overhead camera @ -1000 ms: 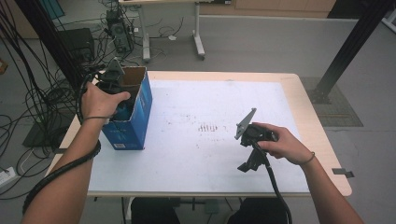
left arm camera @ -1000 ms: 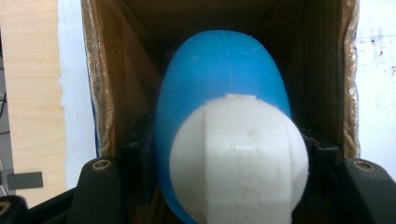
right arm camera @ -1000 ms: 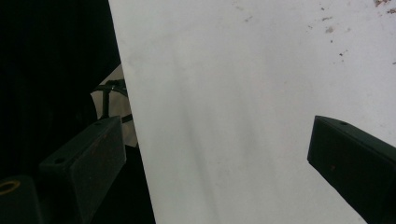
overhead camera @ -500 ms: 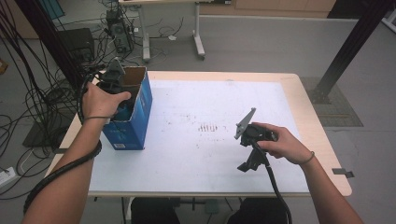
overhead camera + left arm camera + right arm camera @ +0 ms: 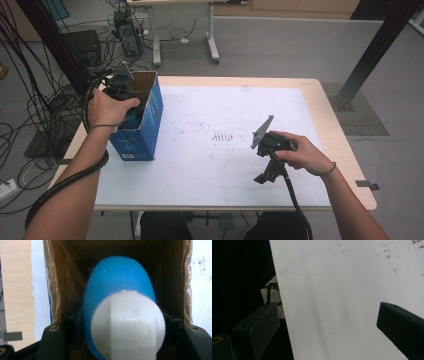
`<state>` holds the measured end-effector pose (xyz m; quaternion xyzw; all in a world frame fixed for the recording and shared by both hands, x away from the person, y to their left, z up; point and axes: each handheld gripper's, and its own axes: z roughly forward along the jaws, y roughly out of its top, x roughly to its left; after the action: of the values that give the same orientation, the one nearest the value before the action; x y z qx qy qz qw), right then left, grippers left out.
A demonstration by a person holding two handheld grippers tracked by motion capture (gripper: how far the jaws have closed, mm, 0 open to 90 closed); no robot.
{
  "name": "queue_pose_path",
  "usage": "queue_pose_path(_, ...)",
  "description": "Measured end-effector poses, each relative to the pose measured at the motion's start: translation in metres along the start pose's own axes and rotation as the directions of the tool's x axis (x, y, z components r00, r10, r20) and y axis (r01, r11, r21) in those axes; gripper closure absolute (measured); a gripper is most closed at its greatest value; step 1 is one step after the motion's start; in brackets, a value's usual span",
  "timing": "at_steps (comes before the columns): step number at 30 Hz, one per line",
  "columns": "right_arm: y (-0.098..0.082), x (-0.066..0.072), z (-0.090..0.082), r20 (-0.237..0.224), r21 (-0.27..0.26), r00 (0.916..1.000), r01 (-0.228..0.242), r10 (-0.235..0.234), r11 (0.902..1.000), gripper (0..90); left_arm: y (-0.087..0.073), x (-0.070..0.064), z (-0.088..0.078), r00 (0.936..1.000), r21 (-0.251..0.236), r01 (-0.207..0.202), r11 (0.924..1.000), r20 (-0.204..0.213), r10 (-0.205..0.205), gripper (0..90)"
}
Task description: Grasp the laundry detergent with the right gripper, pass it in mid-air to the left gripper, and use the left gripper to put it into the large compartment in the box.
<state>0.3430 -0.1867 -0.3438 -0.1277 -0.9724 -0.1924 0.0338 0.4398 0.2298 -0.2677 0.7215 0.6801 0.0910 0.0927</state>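
Blue bottle (image 5: pixel 117 290) with a white cap (image 5: pixel 127 325) sits pinched between the jaws of the left gripper (image 5: pixel 122 327), its rounded body pointing down into an open cardboard box (image 5: pixel 53 290). In the left gripper view the cap is nearest, the blue body beyond it, and the brown inner walls of the box close in on both sides. The bottle appears to be partly inside the box; whether it touches the bottom cannot be told.

In the high view, the person's forearms come in from the bottom edge. The right hand (image 5: pixel 300 152) rests on the white surface (image 5: pixel 210 165) near its front right, holding the right gripper (image 5: pixel 264 176). The right gripper view shows its jaws spread wide with nothing between them, hanging over the surface's edge. Farther back and to the left, the left hand (image 5: pixel 107 107) holds the left gripper over the blue-sided box (image 5: pixel 145 125), which stands upright near the surface's left edge. Beyond the surface lie grey floor, cables and a second desk's legs.

Risk, as a judgement: the box is narrow and light, so a sideways pull or a jaw catching the rim could tip it or drag it toward the edge. Letting go too high could let the bottle drop and topple.

Compared with the earlier frames, nothing has visibly changed: both hands, the box and the grip hold the same positions.
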Motion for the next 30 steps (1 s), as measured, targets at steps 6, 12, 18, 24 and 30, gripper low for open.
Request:
queue_pose_path(6, 0.0, 0.0002, 0.0003, -0.003, -0.002, 1.0, 0.0, 0.0, 1.0, 4.3, -0.0002, -0.0009, 0.0001, 1.0, -0.001, -0.001, 1.0, -0.002, 0.001, 37.5)
queue_pose_path(12, -0.0005, 0.0007, -0.0007, -0.003, -0.002, 1.0, -0.005, 0.005, 1.0, 4.3, 0.0001, -0.001, 0.0001, 1.0, 0.0, -0.001, 1.0, -0.002, 0.001, 37.5)
queue_pose_path(18, -0.0008, 0.0007, -0.0006, -0.001, -0.005, 1.0, 0.0, 0.0, 1.0, 4.3, -0.0003, -0.0009, 0.0001, 1.0, -0.001, -0.001, 1.0, -0.003, 0.001, 37.5)
queue_pose_path(24, -0.0007, 0.0005, -0.0011, 0.001, -0.004, 1.0, -0.001, 0.001, 1.0, 4.3, -0.0001, -0.0007, -0.0001, 1.0, 0.001, 0.001, 1.0, -0.001, -0.001, 37.5)
queue_pose_path(30, -0.0002, -0.0001, -0.0007, -0.001, 0.0, 1.0, -0.001, 0.001, 1.0, 4.3, 0.0002, -0.0006, 0.0001, 1.0, 0.001, 0.0, 1.0, -0.001, 0.0, 37.5)
